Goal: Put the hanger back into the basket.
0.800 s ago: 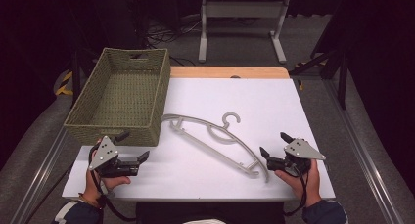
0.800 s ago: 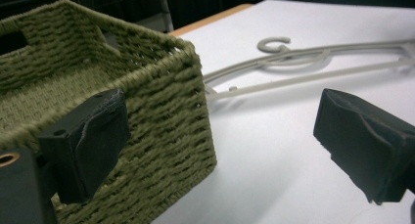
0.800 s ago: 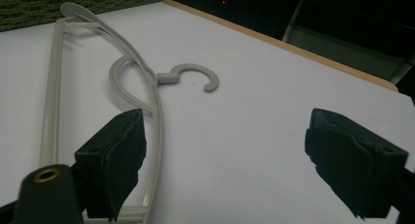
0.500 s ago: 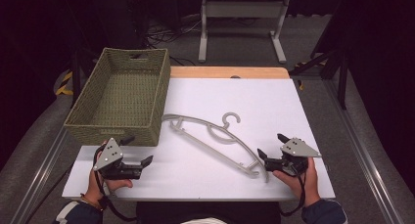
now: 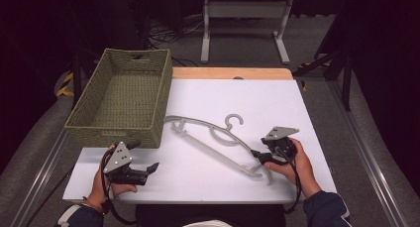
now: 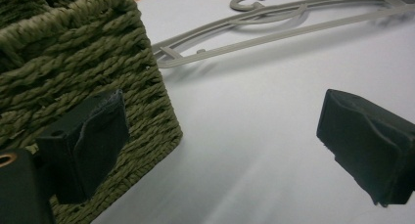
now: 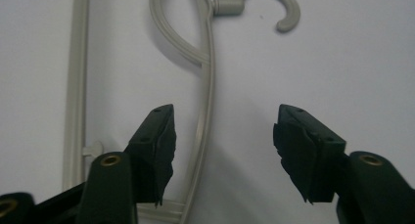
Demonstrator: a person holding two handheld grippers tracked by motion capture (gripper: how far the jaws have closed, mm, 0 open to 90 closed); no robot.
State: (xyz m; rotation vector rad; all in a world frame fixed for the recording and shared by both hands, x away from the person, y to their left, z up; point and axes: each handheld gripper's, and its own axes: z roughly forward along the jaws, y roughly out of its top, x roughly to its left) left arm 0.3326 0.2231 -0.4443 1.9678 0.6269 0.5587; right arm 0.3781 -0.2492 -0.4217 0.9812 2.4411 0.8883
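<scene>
Hanger [image 5: 213, 138], thin grey plastic lying flat mid-table just right of the wicker basket [image 5: 121, 95], looks light, stiff and slippery, best pinched on its curved upper arm, which the half-open, empty right gripper [image 7: 222, 145] straddles at the near right end

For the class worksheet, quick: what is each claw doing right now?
Left claw: open, holding nothing, beside the basket.
Right claw: open, the hanger arm between its jaws, not gripped.
</scene>
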